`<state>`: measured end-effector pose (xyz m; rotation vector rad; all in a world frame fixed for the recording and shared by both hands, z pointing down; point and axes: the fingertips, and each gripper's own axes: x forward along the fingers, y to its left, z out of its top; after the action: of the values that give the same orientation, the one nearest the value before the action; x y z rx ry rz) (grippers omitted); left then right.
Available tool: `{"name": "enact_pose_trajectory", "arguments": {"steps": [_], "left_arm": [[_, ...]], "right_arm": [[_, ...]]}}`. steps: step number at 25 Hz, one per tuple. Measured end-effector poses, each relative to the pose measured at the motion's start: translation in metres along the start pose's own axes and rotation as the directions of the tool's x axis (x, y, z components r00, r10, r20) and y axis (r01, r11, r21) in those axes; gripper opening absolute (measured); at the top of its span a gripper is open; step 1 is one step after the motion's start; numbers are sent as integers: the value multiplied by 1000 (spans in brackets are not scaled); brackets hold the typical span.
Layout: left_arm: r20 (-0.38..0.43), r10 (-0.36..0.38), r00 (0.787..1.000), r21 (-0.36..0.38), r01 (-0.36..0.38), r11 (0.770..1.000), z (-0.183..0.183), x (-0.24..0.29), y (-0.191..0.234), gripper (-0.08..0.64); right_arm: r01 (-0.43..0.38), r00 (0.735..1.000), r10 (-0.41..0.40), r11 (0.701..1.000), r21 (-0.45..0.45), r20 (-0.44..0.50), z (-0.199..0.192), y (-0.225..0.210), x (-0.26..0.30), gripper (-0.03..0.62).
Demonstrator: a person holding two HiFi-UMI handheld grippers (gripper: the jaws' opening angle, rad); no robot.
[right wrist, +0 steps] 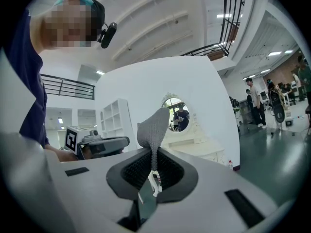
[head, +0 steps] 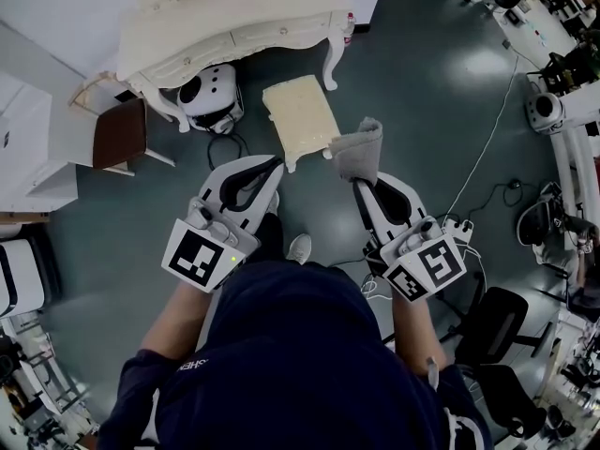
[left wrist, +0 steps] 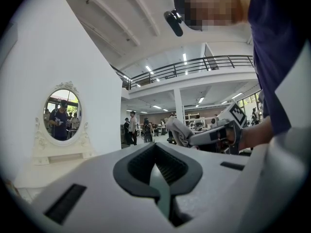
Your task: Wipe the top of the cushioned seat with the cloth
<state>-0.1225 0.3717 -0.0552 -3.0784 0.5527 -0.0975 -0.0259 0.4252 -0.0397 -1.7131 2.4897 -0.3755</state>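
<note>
1. Gripping the grey cloth [head: 359, 148] by one bunched end, the right gripper [head: 360, 182] has its jaws clamped tight.
2. The left gripper [head: 277, 167] is closed on nothing.
3. The cushioned seat [head: 300, 115] stands on the floor just ahead, beside the dressing table [head: 234, 17].
4. Wiping looks not yet begun. Next, the cloth must be lowered flat onto the seat's top.

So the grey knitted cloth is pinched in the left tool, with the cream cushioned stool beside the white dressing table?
Wrong tool: the grey knitted cloth is pinched in the right tool, as the right gripper view shows; the left tool is shut on nothing. The cream cushioned stool is beside the white dressing table.
</note>
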Motion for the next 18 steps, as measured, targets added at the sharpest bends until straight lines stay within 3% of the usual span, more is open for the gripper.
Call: {"name": "enact_pose_trajectory", "arguments": {"steps": [9,18], "left_arm": [[4,-1,1000,-22,1,1000,-11,16,20,8],[-31,0,1000,-61,-2,998,-32,40,82,6]], "right_arm": [[1,999,-1,1000,-2,-34,-7,-15,20,38],[-3,996,6,1000,27,-84,-18,-39,83,38]]}}
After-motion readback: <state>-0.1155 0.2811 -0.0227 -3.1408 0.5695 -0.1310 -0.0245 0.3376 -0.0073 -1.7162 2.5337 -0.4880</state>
